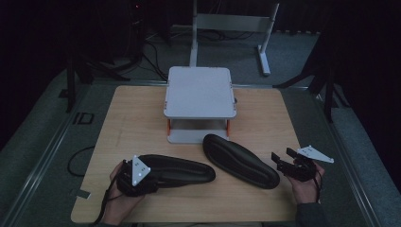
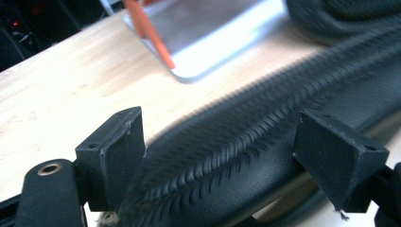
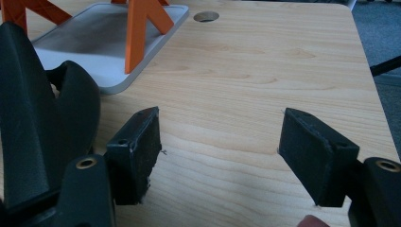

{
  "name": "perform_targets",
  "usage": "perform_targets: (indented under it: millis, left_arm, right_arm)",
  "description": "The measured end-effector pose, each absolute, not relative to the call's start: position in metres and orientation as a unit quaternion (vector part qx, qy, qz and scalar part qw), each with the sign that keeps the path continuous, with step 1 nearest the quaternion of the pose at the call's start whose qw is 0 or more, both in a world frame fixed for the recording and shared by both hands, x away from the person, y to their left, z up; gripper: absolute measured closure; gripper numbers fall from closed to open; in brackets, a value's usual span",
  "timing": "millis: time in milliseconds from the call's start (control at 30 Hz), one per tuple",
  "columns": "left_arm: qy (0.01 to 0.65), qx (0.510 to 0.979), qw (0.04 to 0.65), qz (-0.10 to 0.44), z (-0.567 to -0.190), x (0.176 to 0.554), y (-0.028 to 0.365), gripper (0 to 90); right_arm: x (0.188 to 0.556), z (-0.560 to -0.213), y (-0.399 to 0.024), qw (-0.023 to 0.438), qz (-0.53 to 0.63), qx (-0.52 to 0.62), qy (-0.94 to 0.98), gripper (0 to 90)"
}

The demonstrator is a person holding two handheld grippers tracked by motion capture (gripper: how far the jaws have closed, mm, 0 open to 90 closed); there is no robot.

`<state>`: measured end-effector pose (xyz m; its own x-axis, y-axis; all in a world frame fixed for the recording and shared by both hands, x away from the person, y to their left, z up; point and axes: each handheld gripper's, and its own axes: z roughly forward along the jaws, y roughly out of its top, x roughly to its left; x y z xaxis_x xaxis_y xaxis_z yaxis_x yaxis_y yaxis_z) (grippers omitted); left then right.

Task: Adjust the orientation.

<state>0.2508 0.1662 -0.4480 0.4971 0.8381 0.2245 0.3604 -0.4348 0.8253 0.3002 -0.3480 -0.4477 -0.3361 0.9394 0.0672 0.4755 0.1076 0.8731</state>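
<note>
Two black slip-on shoes lie on the wooden table (image 1: pixel 132 123). The left shoe (image 1: pixel 184 170) lies lengthwise near the front edge, and the right shoe (image 1: pixel 241 161) is angled beside it. My left gripper (image 1: pixel 150 178) is at the left shoe's left end. In the left gripper view its jaws (image 2: pixel 222 127) stand wide on either side of the shoe's ribbed rim (image 2: pixel 265 109), without a visible squeeze. My right gripper (image 1: pixel 282 155) hovers just right of the right shoe (image 3: pixel 33 104). Its jaws (image 3: pixel 222 118) are open over bare wood with nothing between them.
A white two-level stand (image 1: pixel 199 92) with orange posts (image 3: pixel 137 33) sits at the table's middle back, close behind the shoes. A round hole (image 3: pixel 206 16) is cut in the tabletop beyond it. Cables and a metal frame lie on the floor behind.
</note>
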Motion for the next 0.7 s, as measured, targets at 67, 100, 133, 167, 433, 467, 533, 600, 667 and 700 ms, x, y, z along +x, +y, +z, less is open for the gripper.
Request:
perform_targets:
  millis: [67, 100, 133, 167, 433, 467, 533, 600, 667, 700]
  left_arm:
    - [0.394, 0.774, 0.379, 0.319, -0.447, 0.263, 0.171, 18.1]
    - [0.399, 0.772, 0.367, 0.331, -0.448, 0.27, 0.171, 20.8]
    - [0.401, 0.774, 0.358, 0.334, -0.449, 0.276, 0.171, 20.8]
    - [0.403, 0.775, 0.355, 0.333, -0.451, 0.283, 0.171, 20.8]
    - [0.407, 0.77, 0.352, 0.344, -0.454, 0.294, 0.164, 22.8]
    - [0.406, 0.768, 0.357, 0.344, -0.451, 0.29, 0.165, 22.8]
    - [0.405, 0.765, 0.369, 0.34, -0.446, 0.283, 0.168, 22.8]
    - [0.404, 0.76, 0.382, 0.338, -0.439, 0.273, 0.172, 22.8]
    - [0.403, 0.755, 0.395, 0.334, -0.434, 0.264, 0.175, 23.6]
    - [0.404, 0.751, 0.404, 0.332, -0.433, 0.257, 0.178, 24.3]
  right_arm:
    - [0.3, -0.448, -0.348, 0.267, 0.432, 0.511, 0.693, 29.7]
    - [0.3, -0.448, -0.348, 0.267, 0.432, 0.511, 0.693, 29.7]
    - [0.3, -0.448, -0.349, 0.267, 0.433, 0.511, 0.693, 29.7]
    - [0.3, -0.448, -0.349, 0.268, 0.433, 0.511, 0.692, 29.7]
    - [0.299, -0.448, -0.352, 0.269, 0.435, 0.515, 0.688, 29.7]
    - [0.299, -0.448, -0.353, 0.269, 0.436, 0.515, 0.687, 29.7]
    - [0.298, -0.448, -0.354, 0.268, 0.436, 0.516, 0.687, 29.7]
    - [0.298, -0.448, -0.353, 0.268, 0.436, 0.515, 0.688, 29.6]
    - [0.298, -0.448, -0.352, 0.269, 0.435, 0.513, 0.689, 29.7]
    - [0.298, -0.448, -0.352, 0.269, 0.435, 0.513, 0.689, 29.6]
